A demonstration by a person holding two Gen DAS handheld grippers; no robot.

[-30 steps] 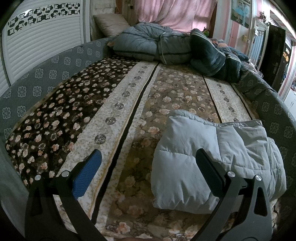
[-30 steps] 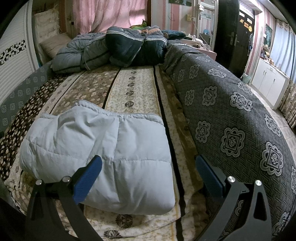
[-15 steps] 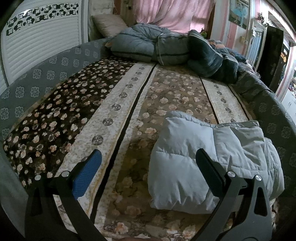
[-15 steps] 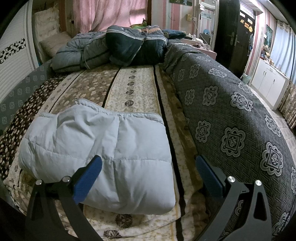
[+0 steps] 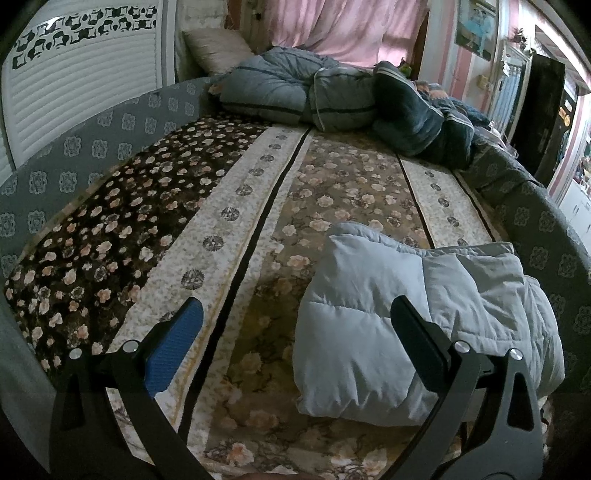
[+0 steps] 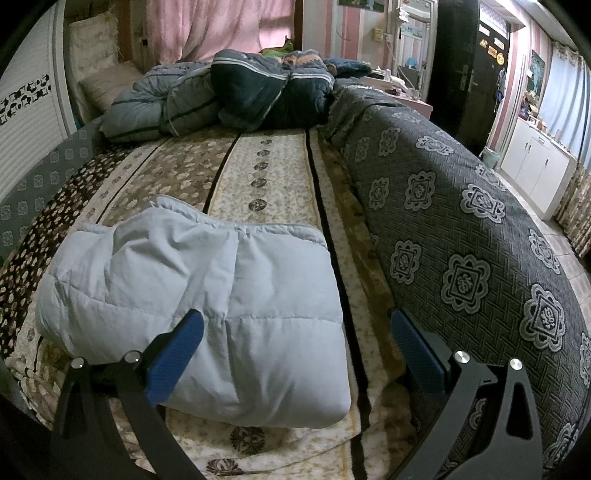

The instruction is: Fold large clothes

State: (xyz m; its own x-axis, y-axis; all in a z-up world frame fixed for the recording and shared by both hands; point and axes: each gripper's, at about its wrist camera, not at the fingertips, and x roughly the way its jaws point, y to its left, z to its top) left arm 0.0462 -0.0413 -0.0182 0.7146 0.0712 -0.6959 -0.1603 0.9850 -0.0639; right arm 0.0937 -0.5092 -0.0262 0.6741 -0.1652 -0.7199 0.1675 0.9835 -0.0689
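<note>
Folded pale-blue padded jacket [image 6: 207,306] on the floral bedspread [image 5: 229,206] near the bed's front edge, unmoved since the earlier frames; left view has drifted slightly rightward; both grippers remain spread and empty. Left gripper [image 5: 297,330] hovers beside the jacket's left edge; right gripper [image 6: 295,338] over its near right corner; jacket compact, quilted, puffy, folded edges rounded.

— What sort of place are we looking at?

— A bedroom in a home. A floral bedspread [image 5: 229,206] is covering the bed, bundled quilts [image 6: 229,92] are lying at its head beside a pillow [image 5: 216,46], and pink curtains [image 5: 347,29] are hanging behind.

— Anything else?

— White cabinets [image 6: 535,162] are standing by a dark door [image 6: 465,70].
</note>
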